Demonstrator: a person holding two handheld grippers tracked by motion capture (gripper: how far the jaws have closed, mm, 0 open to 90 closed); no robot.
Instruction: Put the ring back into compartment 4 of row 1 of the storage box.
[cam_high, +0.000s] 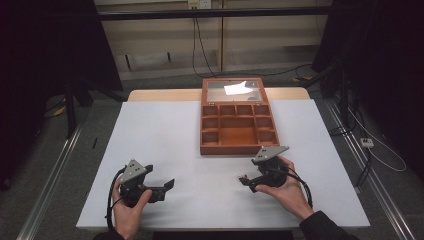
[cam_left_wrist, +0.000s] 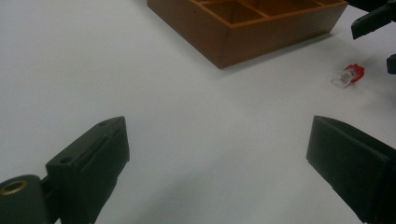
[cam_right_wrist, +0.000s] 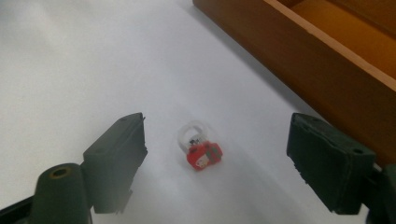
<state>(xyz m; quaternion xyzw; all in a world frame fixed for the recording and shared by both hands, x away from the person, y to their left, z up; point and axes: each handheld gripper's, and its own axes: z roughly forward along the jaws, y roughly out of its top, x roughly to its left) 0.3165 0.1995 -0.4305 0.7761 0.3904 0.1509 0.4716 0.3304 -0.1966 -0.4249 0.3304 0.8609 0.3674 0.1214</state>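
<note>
The right gripper (cam_right_wrist: 215, 163) is spread wide and empty, its jaws either side of a small clear plastic ring with a red charm (cam_right_wrist: 200, 147) lying on the white table (cam_high: 165, 140). The left gripper (cam_left_wrist: 217, 172) is also open, holding nothing. The compartmented wooden box (cam_high: 236, 129) looks empty; seemingly nothing has been picked up yet.

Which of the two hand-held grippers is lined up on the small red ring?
The right hand-held gripper: the red ring lies on the table between its open jaws. The left hand-held gripper frames bare table.

White table (cam_high: 150, 145) with wooden compartment box (cam_high: 237, 129), small red-topped ring (cam_right_wrist: 200, 148).
</note>
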